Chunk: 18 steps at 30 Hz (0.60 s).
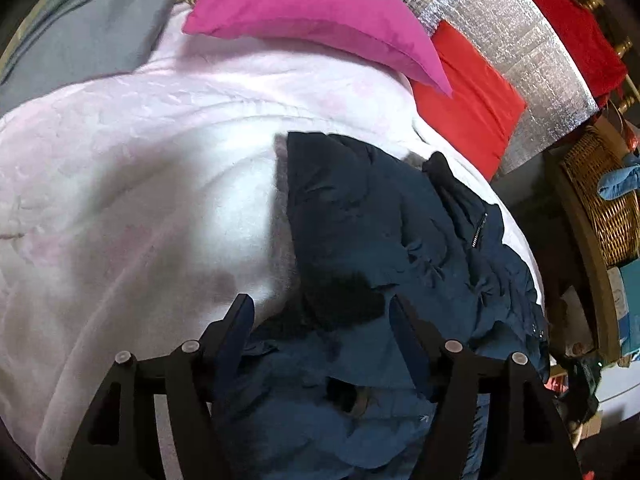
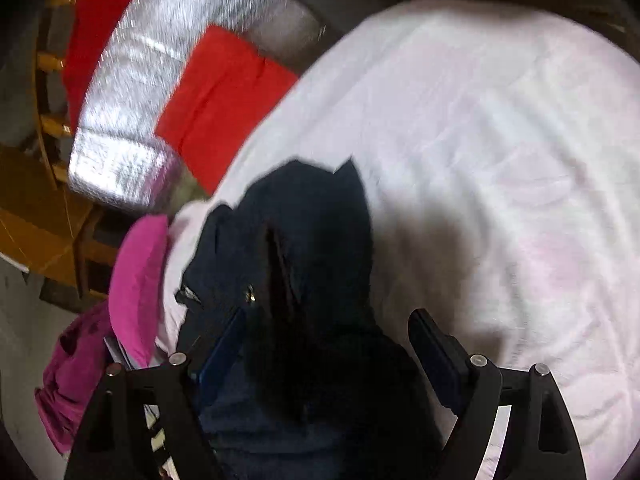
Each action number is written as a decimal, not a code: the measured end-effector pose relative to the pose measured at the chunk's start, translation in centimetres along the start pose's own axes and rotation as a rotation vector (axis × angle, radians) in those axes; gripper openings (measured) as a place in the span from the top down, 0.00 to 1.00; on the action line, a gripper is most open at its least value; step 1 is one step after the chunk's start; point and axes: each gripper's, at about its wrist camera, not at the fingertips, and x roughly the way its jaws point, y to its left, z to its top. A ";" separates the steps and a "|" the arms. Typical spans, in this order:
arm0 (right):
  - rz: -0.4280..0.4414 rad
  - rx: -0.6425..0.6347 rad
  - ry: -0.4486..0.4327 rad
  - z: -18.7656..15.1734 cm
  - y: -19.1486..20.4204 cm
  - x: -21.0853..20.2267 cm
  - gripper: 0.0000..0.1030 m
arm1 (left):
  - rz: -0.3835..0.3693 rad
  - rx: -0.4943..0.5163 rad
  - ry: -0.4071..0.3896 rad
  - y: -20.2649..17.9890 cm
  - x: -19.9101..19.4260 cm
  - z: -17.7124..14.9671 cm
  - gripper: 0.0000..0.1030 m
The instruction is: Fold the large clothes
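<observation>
A dark navy jacket (image 1: 372, 220) lies crumpled on a pale pink blanket (image 1: 140, 160) that covers a bed. A zipper shows on its right side. My left gripper (image 1: 320, 308) is open just above the jacket's near part, its fingers spread over the fabric. In the right wrist view the same jacket (image 2: 312, 240) lies on the blanket (image 2: 500, 160). My right gripper (image 2: 324, 320) is open, with its fingers wide apart on either side of the jacket. Neither gripper holds any fabric.
A magenta pillow (image 1: 312, 12) and a red pillow (image 1: 468, 96) lie at the head of the bed against a silver foil panel (image 1: 528, 60). A wicker basket (image 1: 604, 200) stands at the right of the bed. A grey cloth (image 1: 80, 28) lies at far left.
</observation>
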 end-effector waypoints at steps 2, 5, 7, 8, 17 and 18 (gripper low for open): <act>-0.018 -0.036 0.020 -0.3 0.5 0.8 0.17 | -0.019 -0.008 0.019 0.0 0.6 -0.1 0.33; -0.062 -0.114 0.020 -1.0 1.9 1.4 0.42 | 0.014 0.011 0.019 -0.3 1.1 -0.3 0.44; -0.120 -0.182 0.003 -1.6 3.0 1.4 0.54 | -0.005 0.019 0.009 -0.5 1.3 -0.4 0.58; -0.131 -0.218 -0.013 -1.7 3.7 1.1 0.62 | -0.012 0.026 0.008 -0.7 1.3 -0.4 0.65; -0.197 -0.298 -0.128 -1.8 4.9 0.9 0.71 | 0.037 0.074 0.005 -1.5 1.3 -0.3 0.67; -0.204 -0.295 -0.111 -1.8 4.4 1.3 0.71 | 0.046 0.073 0.014 -1.3 1.4 -0.4 0.67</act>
